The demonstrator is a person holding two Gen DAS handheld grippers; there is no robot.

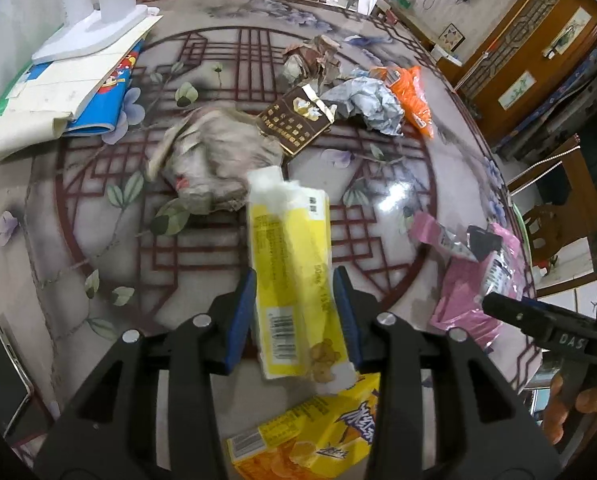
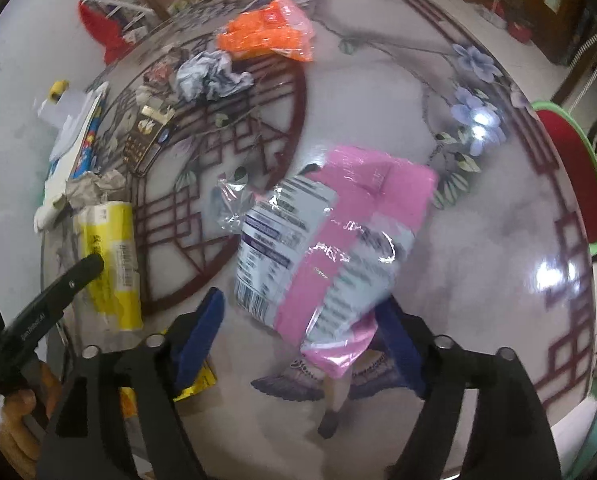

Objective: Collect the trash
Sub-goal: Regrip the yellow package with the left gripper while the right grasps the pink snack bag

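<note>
Both grippers are at the pick-up step of clearing litter off the round patterned table [image 1: 98, 208]. The left gripper [image 1: 296, 304] straddles a yellow wrapper [image 1: 294, 280]; its blue pads sit on either side of the packet, close but with slivers of gap showing, so I cannot tell whether it is clamped or only framing it. The wrapper seems tilted up off the glass and is blurred. The right gripper [image 2: 298, 340] has its jaws spread wide, and a pink bag [image 2: 338, 248] lies between them, its lower end over the right pad; contact is hidden, so a firm grasp cannot be confirmed. Still on the table are a crumpled paper wad [image 1: 214, 160], a brown carton [image 1: 294, 120], a grey paper ball [image 1: 366, 104], an orange bag [image 1: 412, 96] and a yellow box [image 1: 310, 440] under the left gripper. A red bin with a green rim [image 2: 578, 176] stands just past the table edge on the right, probably the destination. Next, each gripper needs to squeeze firmly on the thin film, lift clear, and carry across to the bin without dropping the slippery packets.
</note>
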